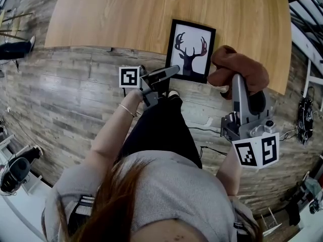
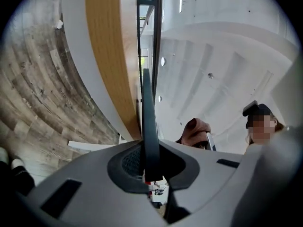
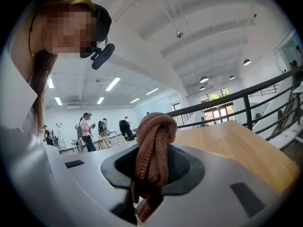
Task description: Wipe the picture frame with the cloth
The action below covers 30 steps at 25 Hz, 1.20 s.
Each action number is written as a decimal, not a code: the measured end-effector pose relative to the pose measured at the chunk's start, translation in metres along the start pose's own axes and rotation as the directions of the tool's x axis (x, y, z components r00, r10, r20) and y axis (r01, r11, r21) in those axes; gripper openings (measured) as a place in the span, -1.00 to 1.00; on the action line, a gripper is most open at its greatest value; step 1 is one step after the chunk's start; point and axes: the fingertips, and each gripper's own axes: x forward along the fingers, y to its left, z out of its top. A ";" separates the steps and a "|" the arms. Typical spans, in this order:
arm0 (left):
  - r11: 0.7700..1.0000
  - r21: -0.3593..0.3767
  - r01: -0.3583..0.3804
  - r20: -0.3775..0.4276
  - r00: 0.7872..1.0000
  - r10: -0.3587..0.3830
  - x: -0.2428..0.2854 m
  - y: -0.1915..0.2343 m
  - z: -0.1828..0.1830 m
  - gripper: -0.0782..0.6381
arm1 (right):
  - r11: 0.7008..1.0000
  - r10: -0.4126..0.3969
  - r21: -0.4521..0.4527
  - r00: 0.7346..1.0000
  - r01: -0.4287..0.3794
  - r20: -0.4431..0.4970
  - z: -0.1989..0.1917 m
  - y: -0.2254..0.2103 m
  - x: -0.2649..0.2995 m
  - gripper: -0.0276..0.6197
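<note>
Left gripper [image 1: 173, 70] jaws clamped on frame [image 1: 190, 51] at lower left corner; frame sits at near edge of table [image 1: 126, 14]. Right gripper [image 1: 235, 78] jaws pinch bunched cloth [image 1: 241, 63], just right of frame, contact unclear. Judgement: wiping not yet begun; whole frame left.

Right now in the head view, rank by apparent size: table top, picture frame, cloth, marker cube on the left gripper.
1. table top, by far the largest
2-3. picture frame and cloth: about alike, not ranked
4. marker cube on the left gripper, smallest
</note>
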 end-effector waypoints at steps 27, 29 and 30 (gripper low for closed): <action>0.996 0.000 0.093 0.027 0.995 -0.093 0.018 -0.004 0.025 -0.22 | 0.999 0.004 0.046 0.999 -0.003 -0.038 -0.011 -0.031 0.011 -0.50; 0.996 -0.004 0.086 0.025 0.996 -0.086 0.019 -0.002 0.025 -0.22 | 0.999 0.006 0.048 0.999 -0.004 -0.041 -0.012 -0.030 0.011 -0.50; 0.996 -0.009 0.090 0.029 0.996 -0.090 0.019 -0.002 0.026 -0.22 | 0.999 0.009 0.049 0.999 -0.007 -0.043 -0.013 -0.028 0.011 -0.50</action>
